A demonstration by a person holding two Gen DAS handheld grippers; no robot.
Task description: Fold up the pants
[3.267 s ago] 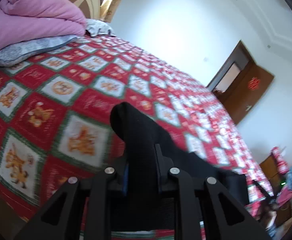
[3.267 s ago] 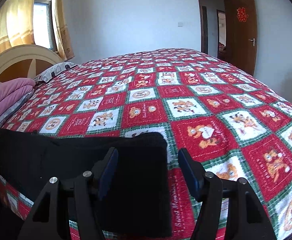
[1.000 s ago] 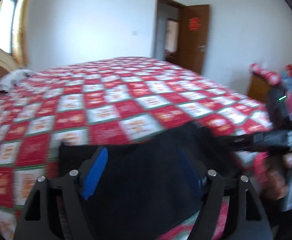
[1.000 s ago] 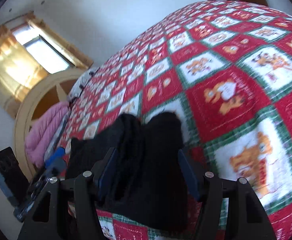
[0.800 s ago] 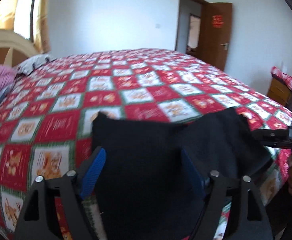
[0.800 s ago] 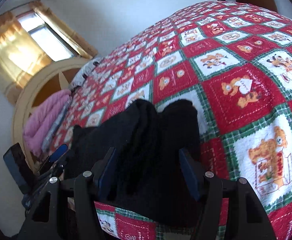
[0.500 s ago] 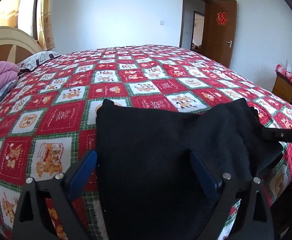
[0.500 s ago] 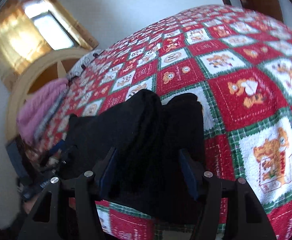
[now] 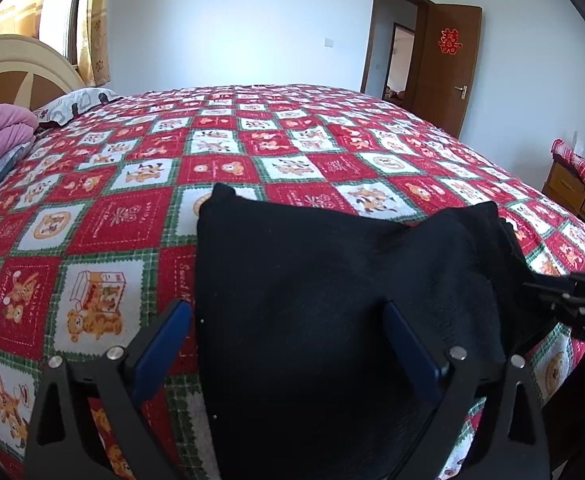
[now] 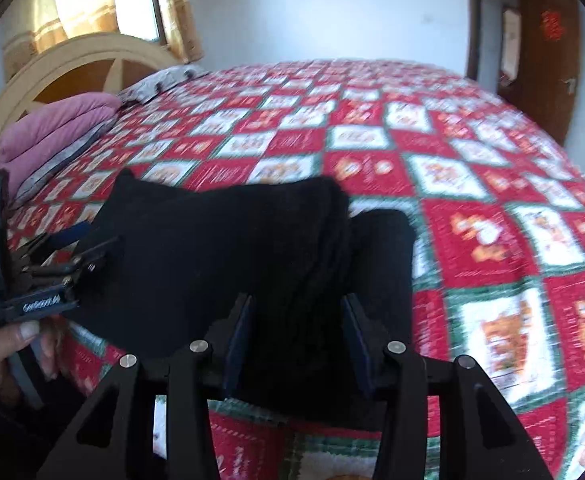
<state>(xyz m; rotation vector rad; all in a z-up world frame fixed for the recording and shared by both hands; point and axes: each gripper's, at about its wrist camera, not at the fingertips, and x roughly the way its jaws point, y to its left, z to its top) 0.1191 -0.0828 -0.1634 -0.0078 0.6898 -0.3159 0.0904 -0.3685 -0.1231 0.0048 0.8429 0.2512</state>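
Note:
The black pants (image 9: 332, 280) lie folded in a thick bundle on the red checked bedspread (image 9: 220, 148) near the bed's front edge. My left gripper (image 9: 288, 328) is open, its blue-padded fingers astride the near part of the bundle. My right gripper (image 10: 298, 324) is open with a narrower gap, over the bundle's right end, where a thick fold (image 10: 324, 248) bulges. The pants (image 10: 220, 248) fill the middle of the right wrist view. The left gripper shows at that view's left edge (image 10: 48, 264); the right gripper's body shows at the left wrist view's right edge (image 9: 572, 296).
A pink quilt (image 10: 52, 132) and grey pillows (image 9: 72, 104) lie at the headboard (image 10: 80, 68) on the left. A brown door (image 9: 452, 64) stands open at the back right. A wooden cabinet (image 9: 576, 196) stands right of the bed.
Both grippers have let go of the pants. The left turned from the headboard to face across the bed and opened wide. The right swung left over the bundle, its gap narrowing slightly.

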